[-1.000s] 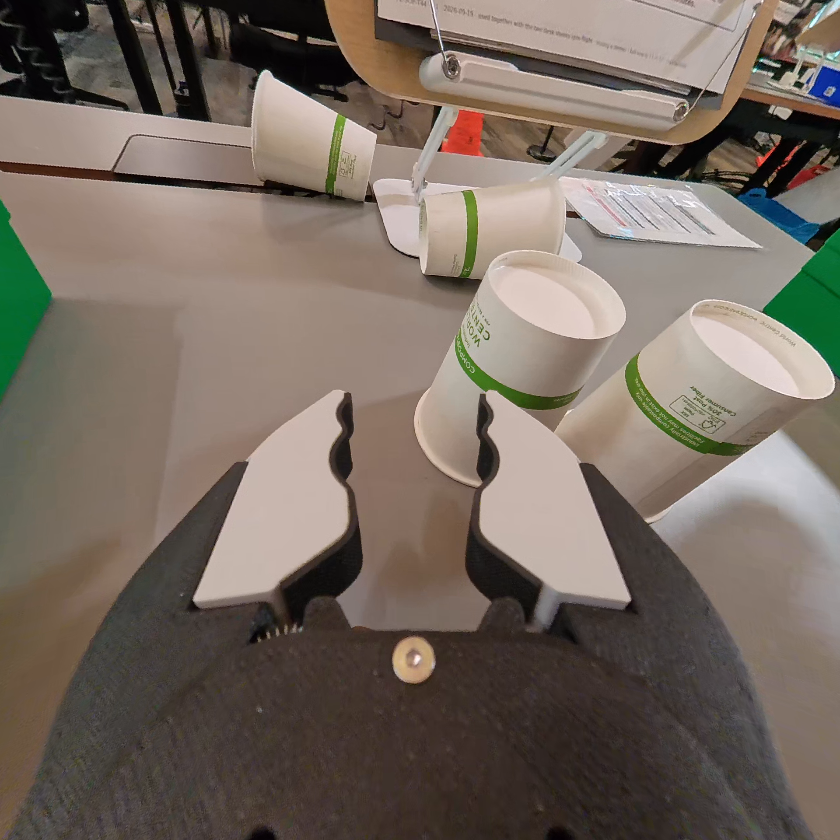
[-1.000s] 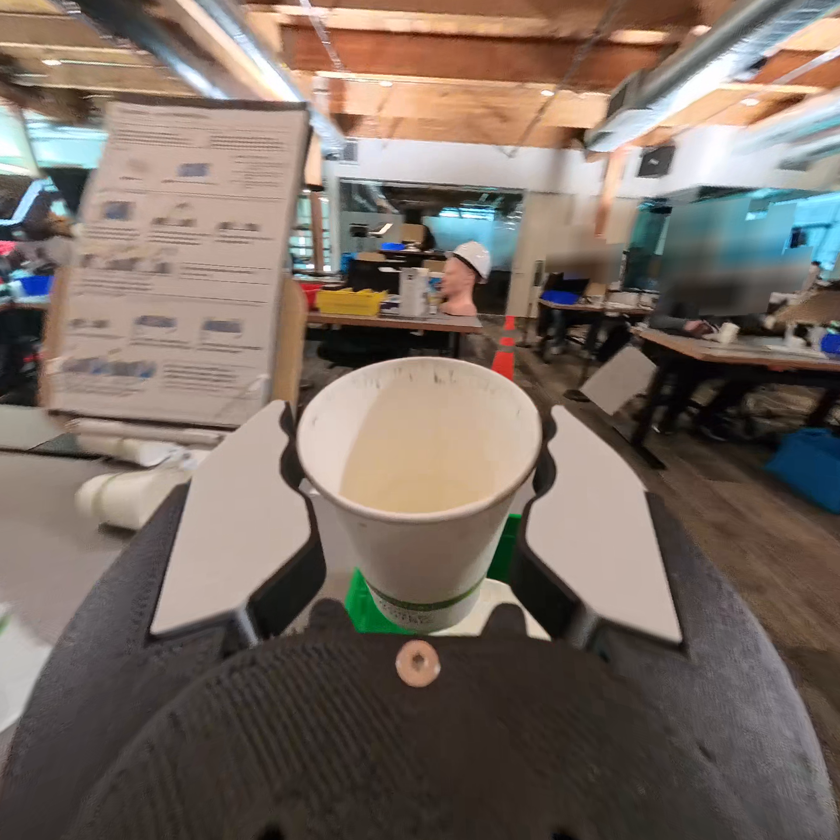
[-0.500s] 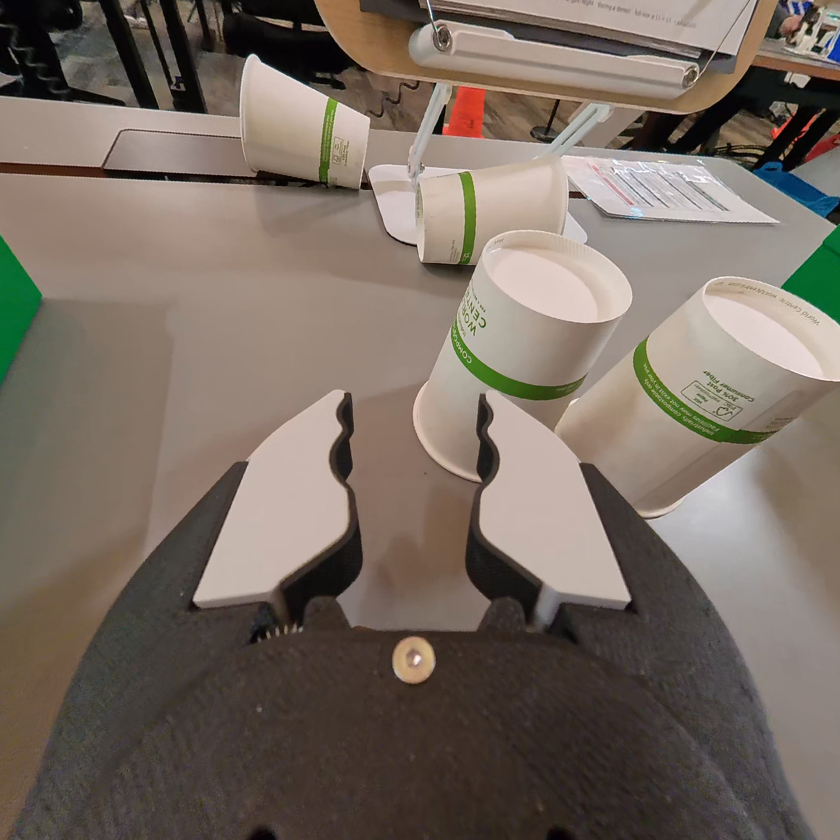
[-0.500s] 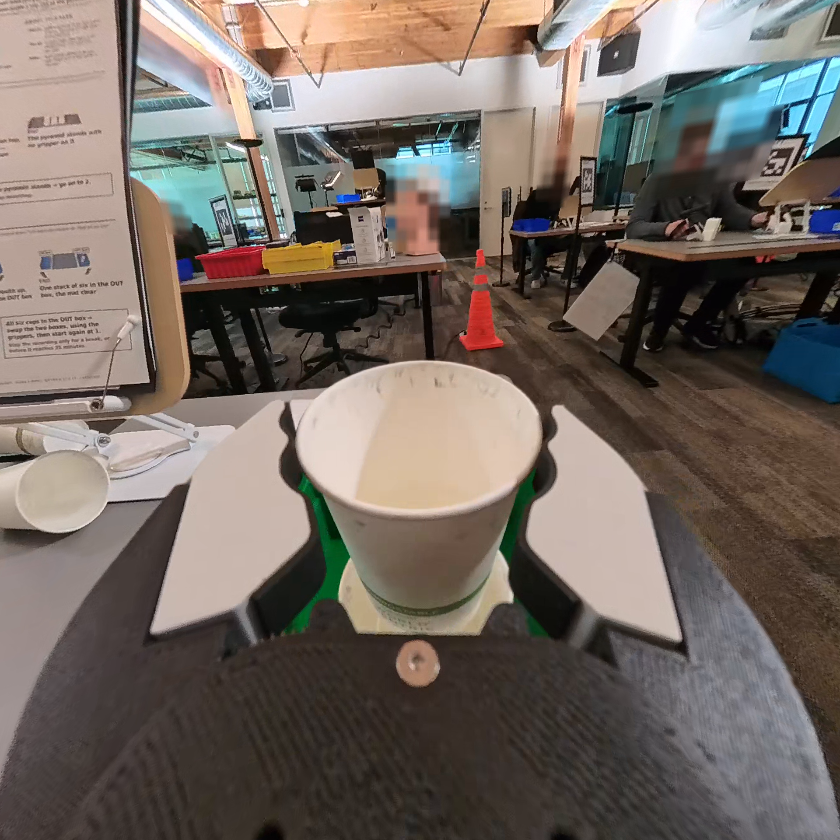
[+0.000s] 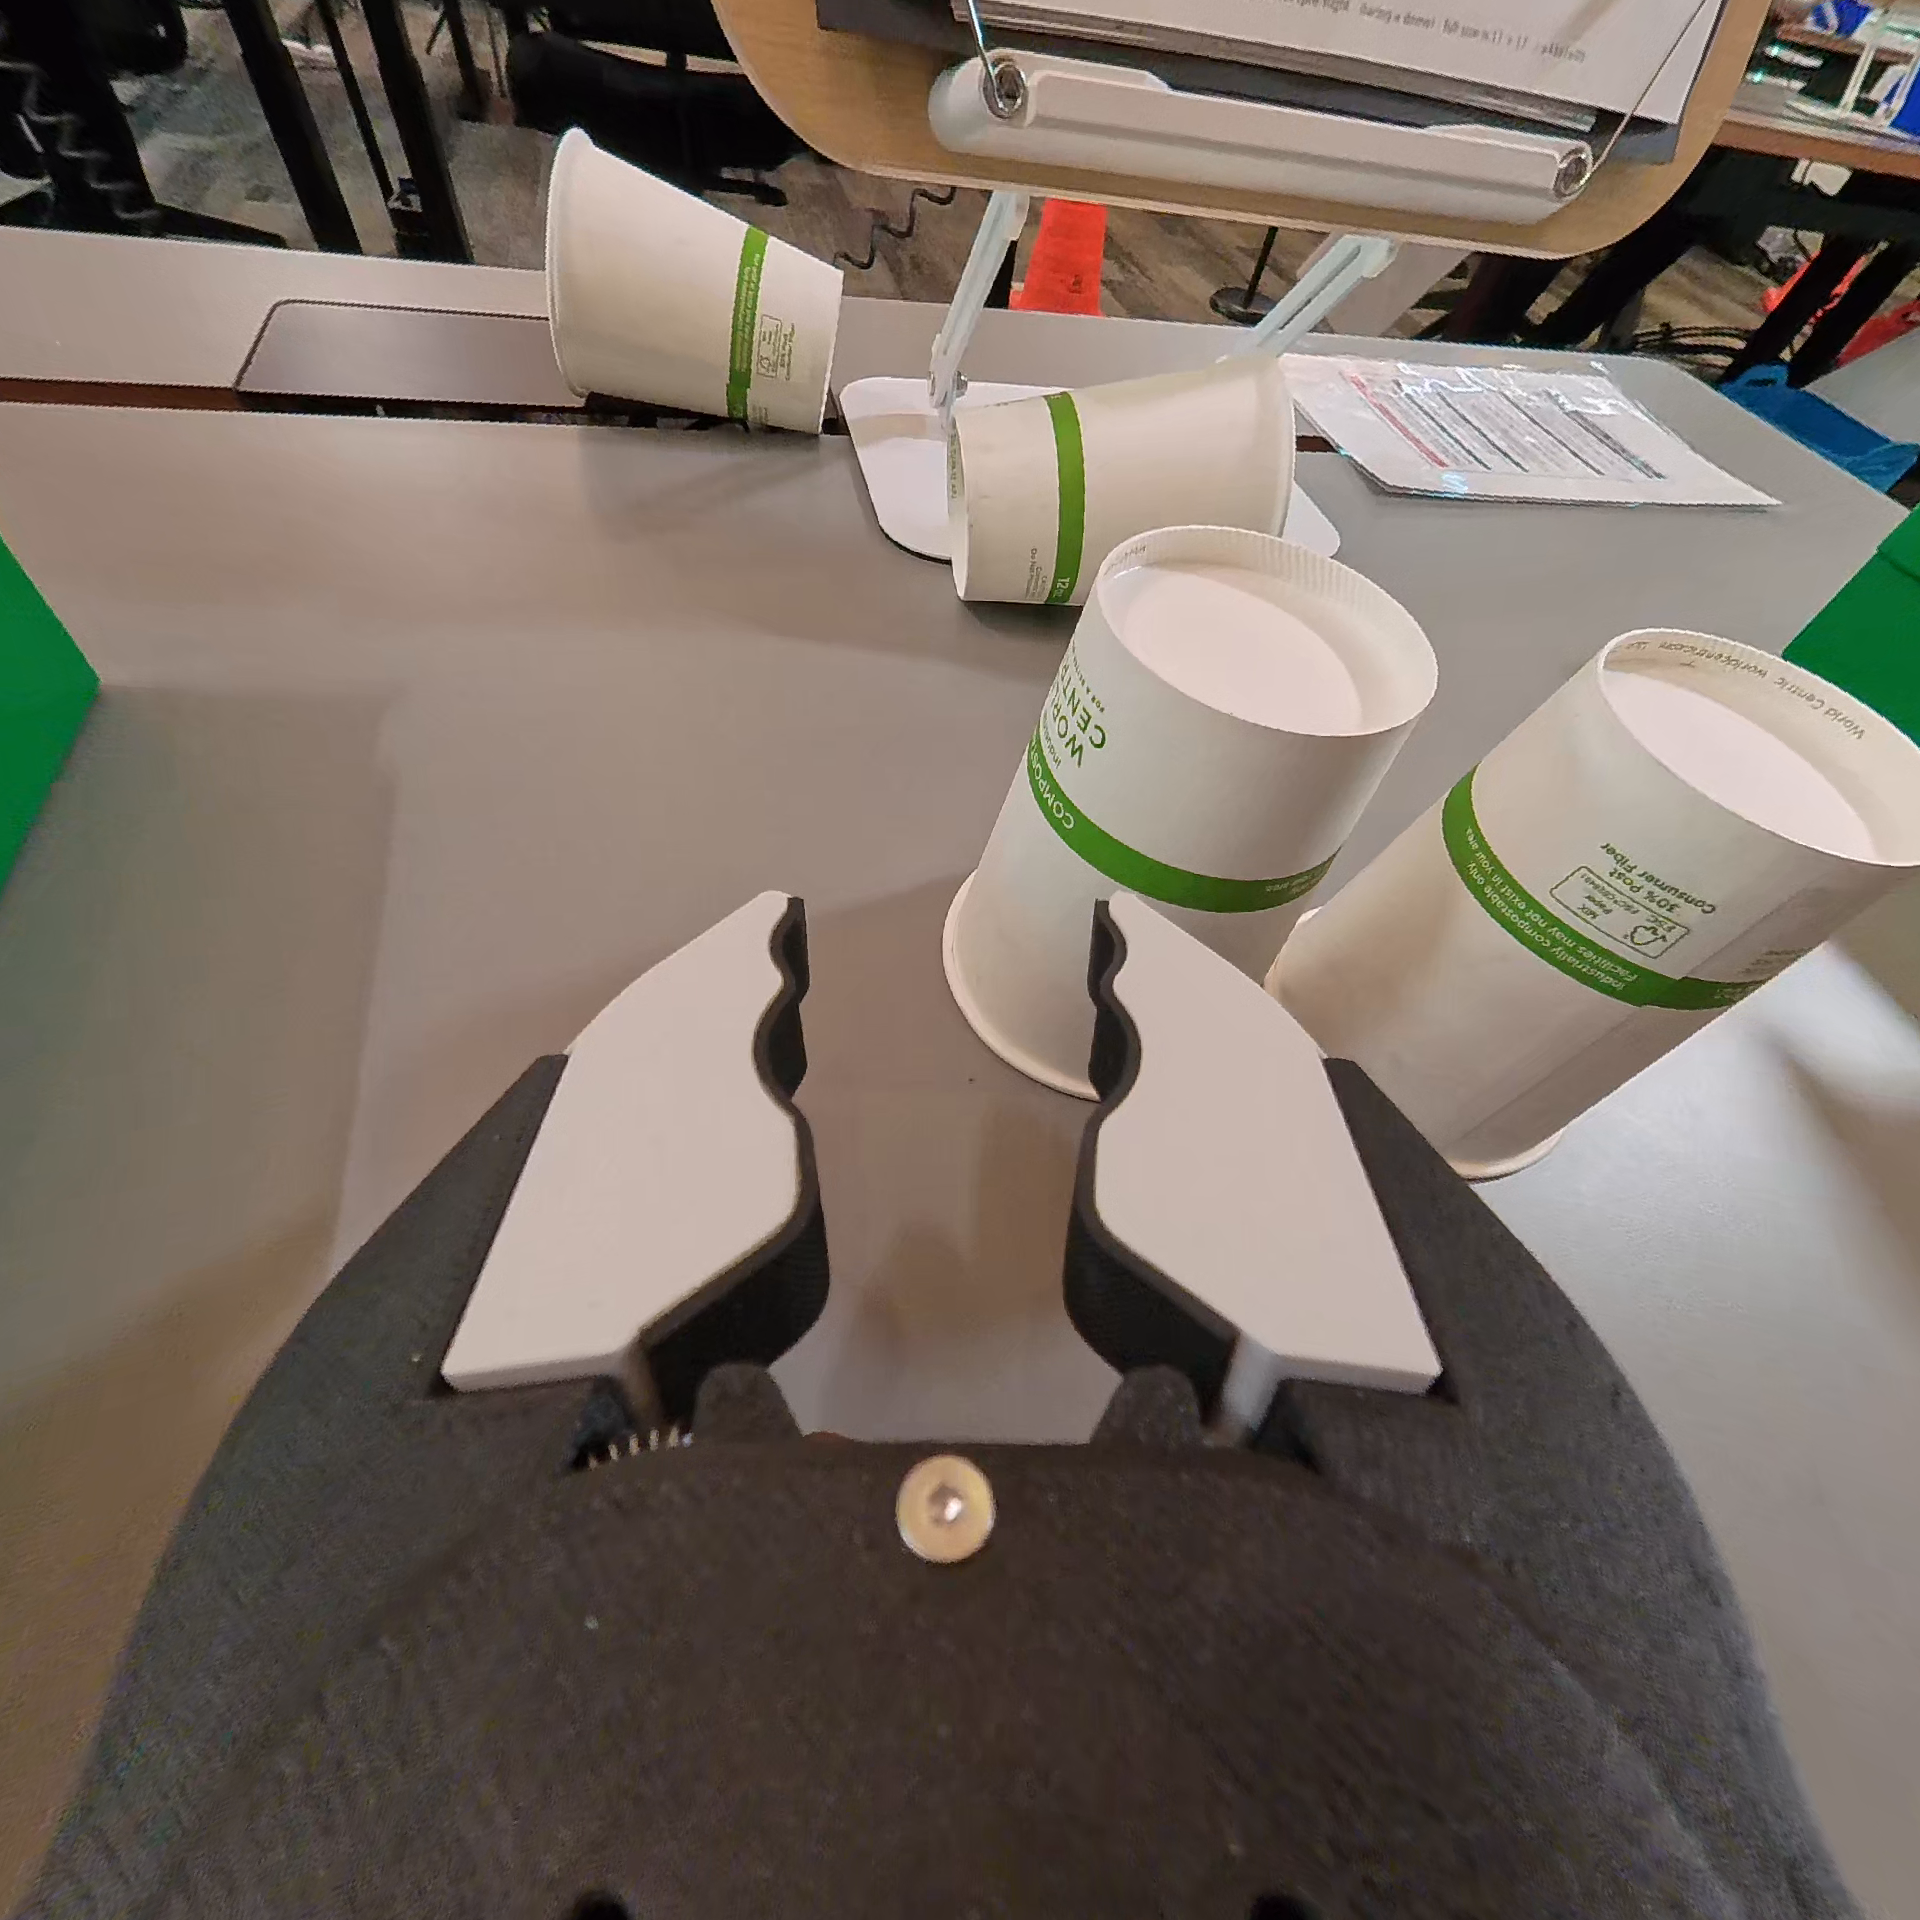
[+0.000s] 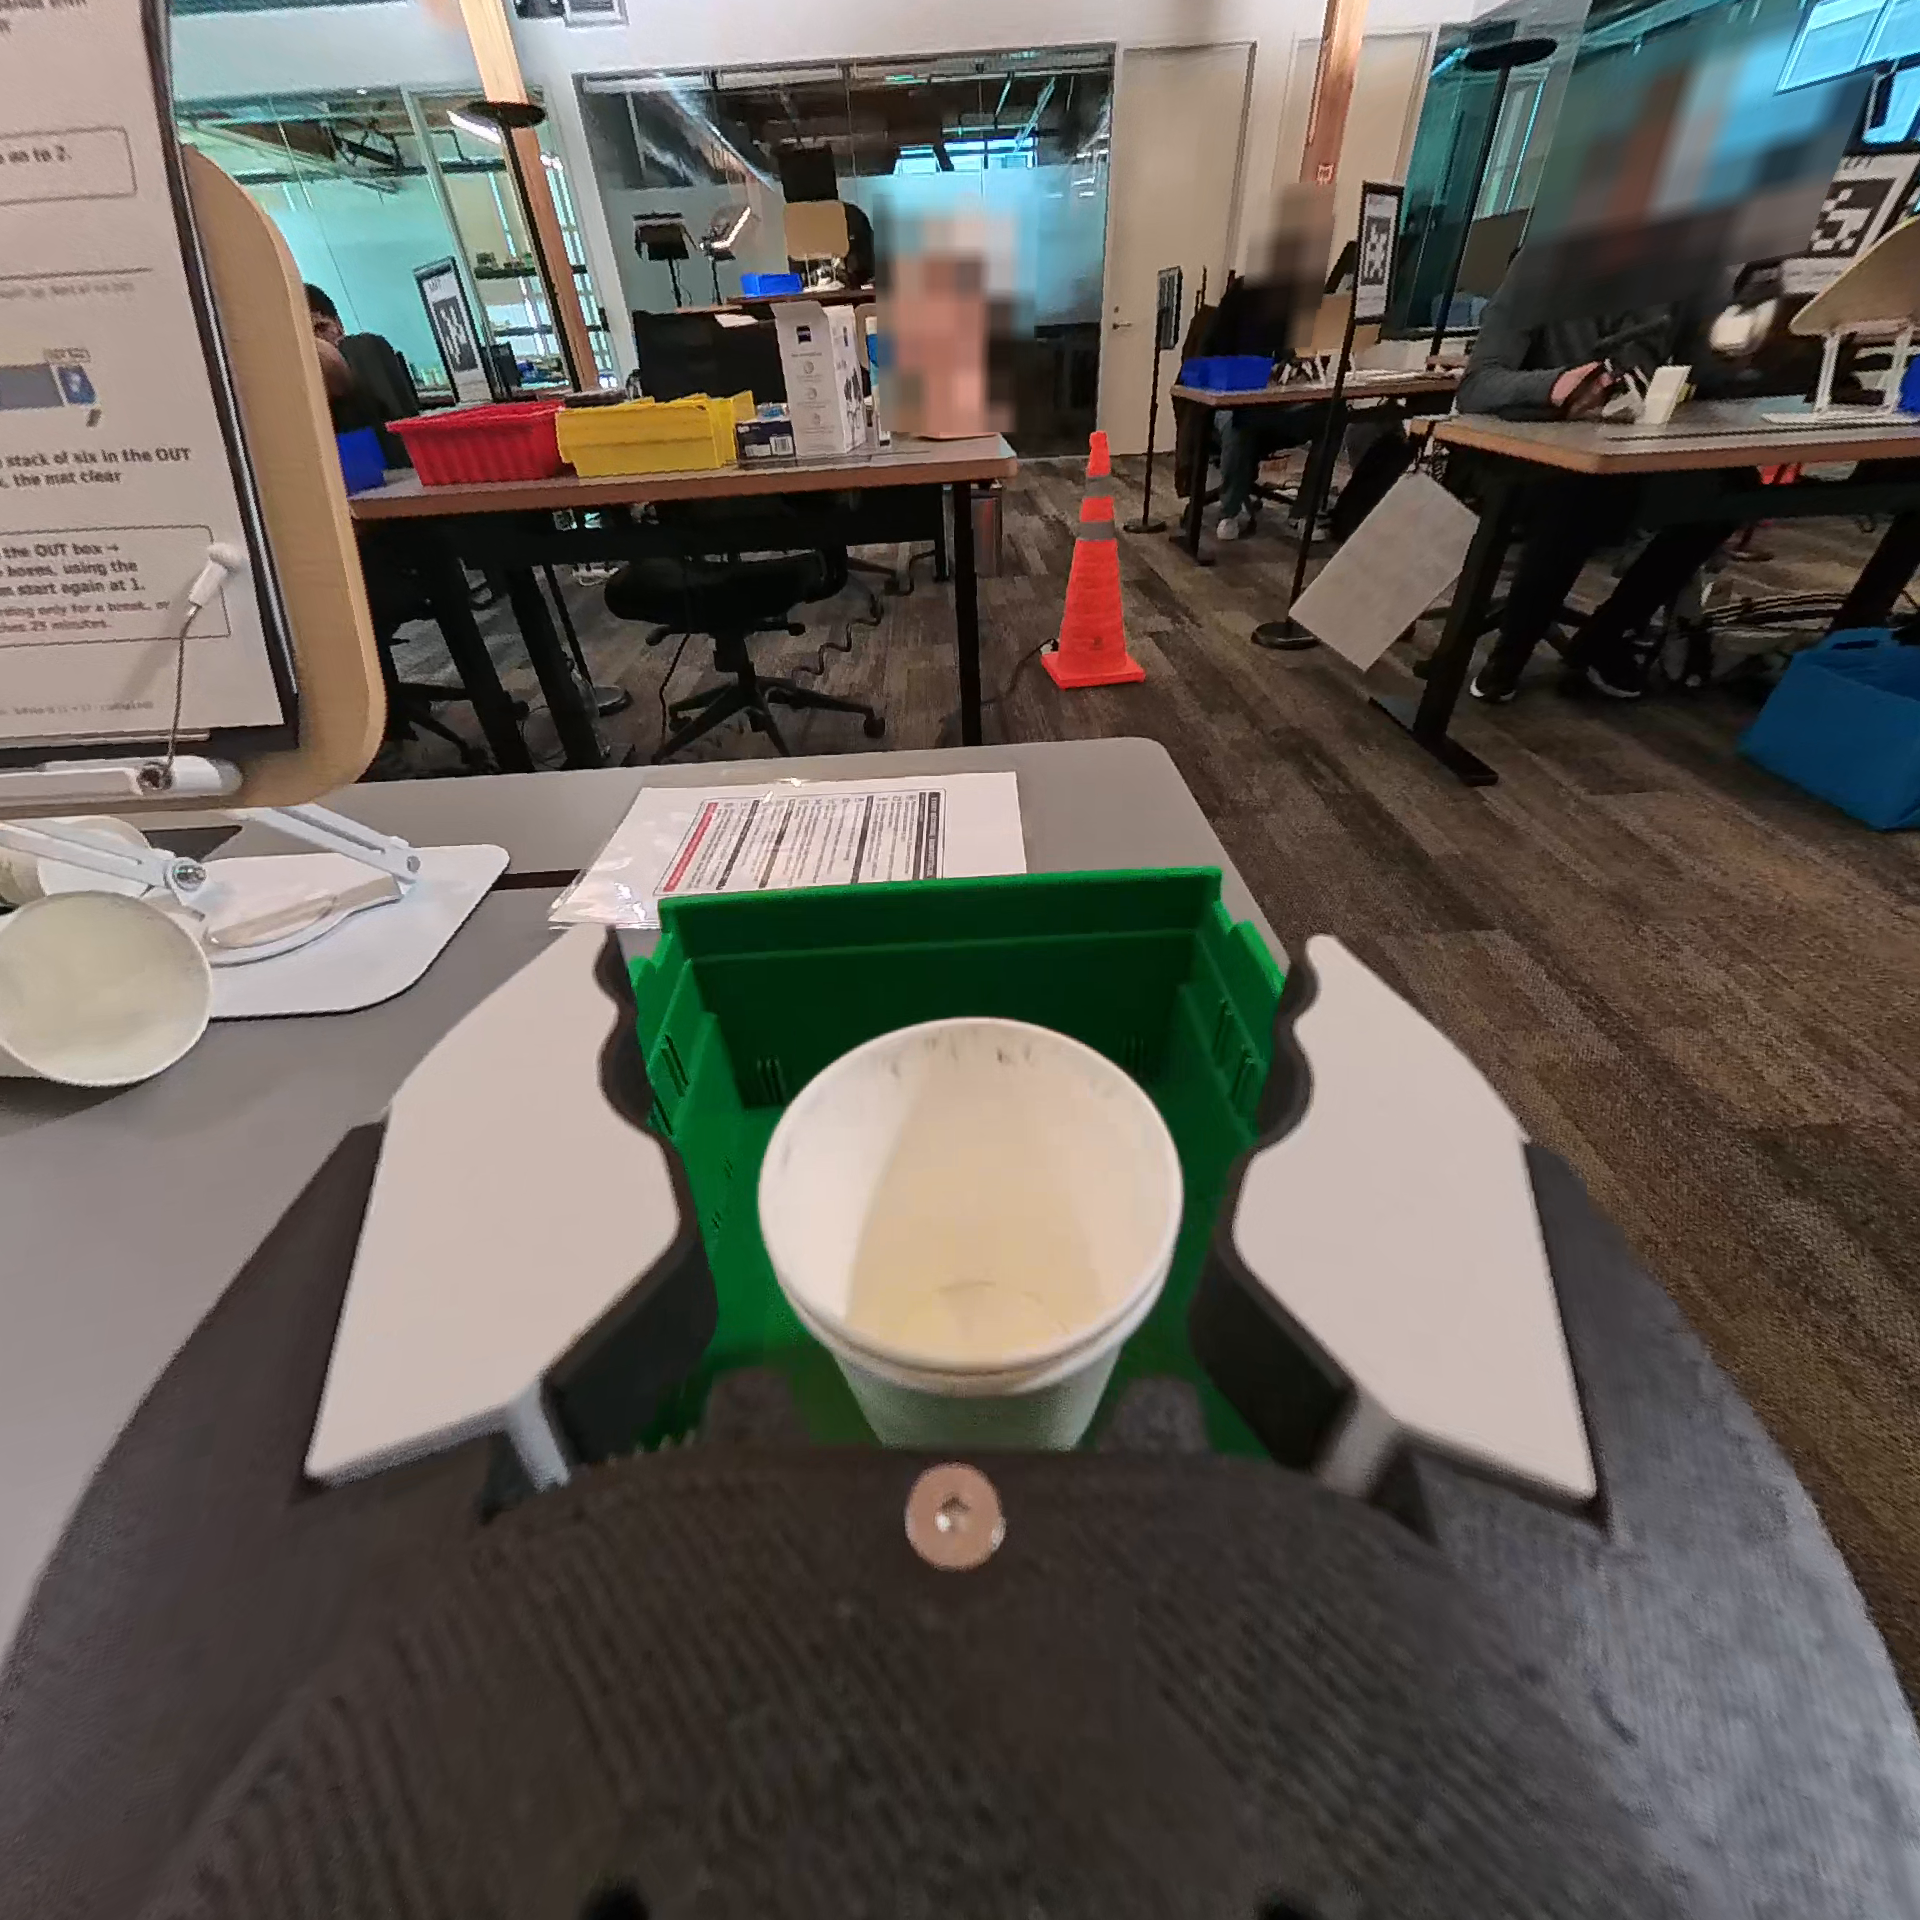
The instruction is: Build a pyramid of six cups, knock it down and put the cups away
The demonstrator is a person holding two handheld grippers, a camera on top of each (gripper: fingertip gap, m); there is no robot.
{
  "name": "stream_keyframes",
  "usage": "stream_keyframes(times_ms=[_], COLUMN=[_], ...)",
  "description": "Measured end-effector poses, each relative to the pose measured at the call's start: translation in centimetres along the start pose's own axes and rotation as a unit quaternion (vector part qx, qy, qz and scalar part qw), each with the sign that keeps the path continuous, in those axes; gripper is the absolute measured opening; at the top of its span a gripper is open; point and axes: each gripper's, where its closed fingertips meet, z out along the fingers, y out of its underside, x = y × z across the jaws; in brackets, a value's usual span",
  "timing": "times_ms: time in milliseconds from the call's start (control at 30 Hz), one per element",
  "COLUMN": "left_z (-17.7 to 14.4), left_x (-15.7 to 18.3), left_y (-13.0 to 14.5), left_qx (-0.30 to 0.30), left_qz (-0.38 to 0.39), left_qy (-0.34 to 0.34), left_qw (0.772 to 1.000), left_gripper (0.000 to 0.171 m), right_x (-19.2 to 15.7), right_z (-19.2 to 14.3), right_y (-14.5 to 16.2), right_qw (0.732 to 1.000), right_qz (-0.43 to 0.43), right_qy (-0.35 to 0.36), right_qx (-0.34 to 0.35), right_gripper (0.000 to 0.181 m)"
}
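In the left wrist view my left gripper point(image 5: 948, 920) is open and empty, low over the grey table point(image 5: 520, 675). An upside-down white paper cup with a green band point(image 5: 1195, 831) stands just ahead of its right finger, apart from it. A second upside-down cup point(image 5: 1621, 935) stands to its right. In the right wrist view my right gripper point(image 6: 958, 956) is open above a green bin point(image 6: 935, 925). An upright white cup point(image 6: 966, 1226) sits in the bin between the fingers, untouched, nested in another cup whose rim shows just below.
Two more cups lie on their sides at the back of the table point(image 5: 686, 301) point(image 5: 1122, 488), near the white base of a clipboard stand point(image 5: 1247, 94). A laminated sheet point(image 6: 831, 842) lies behind the bin. Another green bin point(image 5: 31, 707) stands at the left edge.
My right gripper tipped down over the green bin, lowered the cup into it, then opened and let go. The left gripper stayed open and shifted only slightly.
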Motion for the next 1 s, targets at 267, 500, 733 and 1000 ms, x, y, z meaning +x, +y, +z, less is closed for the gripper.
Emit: stream_keyframes(times_ms=[267,500,733,1000], left_z=[-0.1,0.0,0.2,-0.1], left_x=[0.0,0.2,0.6,0.5], left_y=[0.0,0.0,0.1,0.0], left_qx=[-0.001,-0.002,-0.004,0.0], left_qz=[-0.001,-0.001,0.004,-0.003], left_qy=[0.001,0.003,0.006,0.01], left_qw=[1.0,1.0,1.0,1.0], left_gripper=[0.053,0.053,0.053,0.053], right_x=[-1.0,-8.5,-23.3,-35.2], right_z=[-2.1,-4.4,-6.0,-6.2], right_y=[-3.4,-7.7,-5.6,5.7], right_qw=[0.999,0.99,0.955,0.92], right_qz=[0.022,-0.008,-0.029,-0.103], right_qy=[-0.023,-0.117,-0.291,-0.375], right_qx=[0.044,0.081,0.048,-0.048], right_gripper=[0.114,0.114,0.112,0.109])
